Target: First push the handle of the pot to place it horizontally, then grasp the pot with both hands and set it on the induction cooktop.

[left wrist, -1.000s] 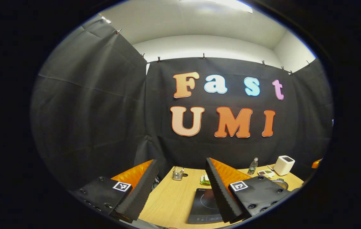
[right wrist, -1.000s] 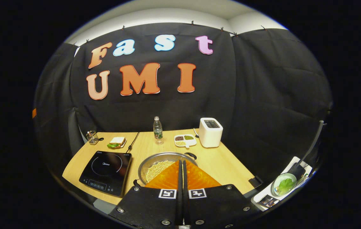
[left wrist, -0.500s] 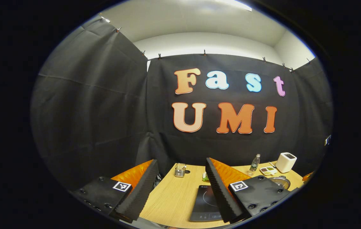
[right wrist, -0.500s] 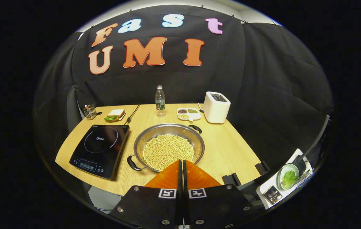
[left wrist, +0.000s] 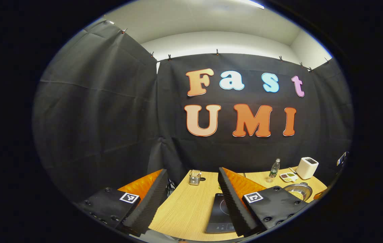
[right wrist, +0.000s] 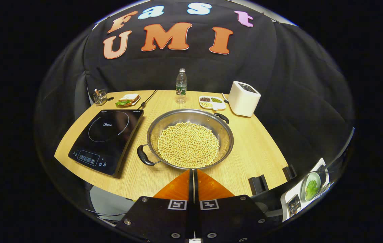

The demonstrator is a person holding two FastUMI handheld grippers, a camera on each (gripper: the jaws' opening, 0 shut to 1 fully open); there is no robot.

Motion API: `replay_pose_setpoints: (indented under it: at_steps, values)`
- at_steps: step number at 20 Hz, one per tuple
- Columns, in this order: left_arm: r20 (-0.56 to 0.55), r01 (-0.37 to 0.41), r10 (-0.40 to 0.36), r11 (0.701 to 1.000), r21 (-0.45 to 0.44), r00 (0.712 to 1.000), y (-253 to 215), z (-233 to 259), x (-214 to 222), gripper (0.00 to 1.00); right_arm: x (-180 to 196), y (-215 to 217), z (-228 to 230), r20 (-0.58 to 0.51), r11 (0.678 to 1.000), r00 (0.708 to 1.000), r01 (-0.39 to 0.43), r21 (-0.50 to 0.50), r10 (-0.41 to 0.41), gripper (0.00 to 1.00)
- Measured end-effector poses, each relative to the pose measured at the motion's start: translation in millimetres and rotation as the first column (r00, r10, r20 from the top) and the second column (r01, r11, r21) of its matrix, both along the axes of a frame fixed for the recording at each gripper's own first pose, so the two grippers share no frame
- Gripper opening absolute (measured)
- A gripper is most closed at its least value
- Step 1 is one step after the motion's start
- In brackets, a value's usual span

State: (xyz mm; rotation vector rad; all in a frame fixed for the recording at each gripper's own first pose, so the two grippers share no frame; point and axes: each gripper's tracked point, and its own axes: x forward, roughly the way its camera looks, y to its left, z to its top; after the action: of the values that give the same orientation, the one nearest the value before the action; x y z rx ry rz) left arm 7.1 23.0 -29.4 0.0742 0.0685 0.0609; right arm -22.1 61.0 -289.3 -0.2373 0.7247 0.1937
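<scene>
A steel pot (right wrist: pixel 226 130) full of pale beans stands mid-table in the right gripper view. One black handle (right wrist: pixel 143 155) points near-left and the other handle (right wrist: pixel 222 117) far-right, so they lie on a diagonal. The black induction cooktop (right wrist: pixel 107 140) lies flat to the pot's left. My right gripper (right wrist: pixel 191 170) is shut and empty, hanging above the table's near edge just short of the pot. In the left gripper view, my left gripper (left wrist: pixel 191 171) is open and empty, held high to the left of the table. The cooktop (left wrist: pixel 220 216) lies behind its right finger and the pot (left wrist: pixel 297 191) sits far right.
Along the back of the wooden table (right wrist: pixel 255 152) stand a water bottle (right wrist: pixel 180 86), a white toaster (right wrist: pixel 243 98), a divided dish (right wrist: pixel 212 102), a sandwich (right wrist: pixel 128 99) and a glass holder (right wrist: pixel 100 97). Two black brackets (right wrist: pixel 258 184) sit at the near-right edge. A bowl of greens (right wrist: pixel 311 189) is off-table right.
The right gripper has risen and tipped downward, so the whole pot and table now show beyond its shut fingers. The left gripper drifted slightly; it stays open.
</scene>
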Motion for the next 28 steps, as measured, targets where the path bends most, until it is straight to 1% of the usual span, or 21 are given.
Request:
replay_pose_setpoints:
  at_steps: [6,12,19,22,23,24,28]
  values:
    - [-0.014,-0.033,0.033,0.999,-0.006,0.999,12.2,-7.1,1.5,0.97,1.1,17.0,-24.0,-0.064,0.999,0.997,-0.035,-0.008,0.034,0.00]
    - [-0.025,-0.069,0.069,0.998,-0.004,0.997,24.6,-12.0,2.4,0.97,-0.6,35.3,-48.4,-0.133,0.996,0.988,-0.083,-0.021,0.080,0.00]
    - [-0.028,-0.112,0.112,0.994,0.014,0.993,37.4,-12.8,0.7,0.97,-0.2,56.1,-75.4,-0.222,0.991,0.968,-0.131,-0.035,0.120,0.00]
    - [-0.033,-0.142,0.142,0.990,0.014,0.989,48.2,-12.8,-0.2,0.97,1.2,60.0,-85.2,-0.259,0.983,0.955,-0.166,-0.072,0.143,0.00]
    - [-0.032,-0.148,0.149,0.989,0.011,0.988,49.6,-13.9,-1.6,0.97,2.9,61.3,-86.0,-0.265,0.982,0.953,-0.173,-0.078,0.147,0.04]
    - [-0.032,-0.156,0.157,0.988,0.010,0.987,52.5,-12.5,-3.6,0.97,1.7,63.5,-87.9,-0.270,0.981,0.951,-0.176,-0.077,0.149,0.00]
    - [-0.029,-0.193,0.193,0.981,0.014,0.981,65.8,-12.9,-8.8,0.97,9.8,80.8,-90.7,-0.281,0.979,0.945,-0.193,-0.061,0.168,0.00]
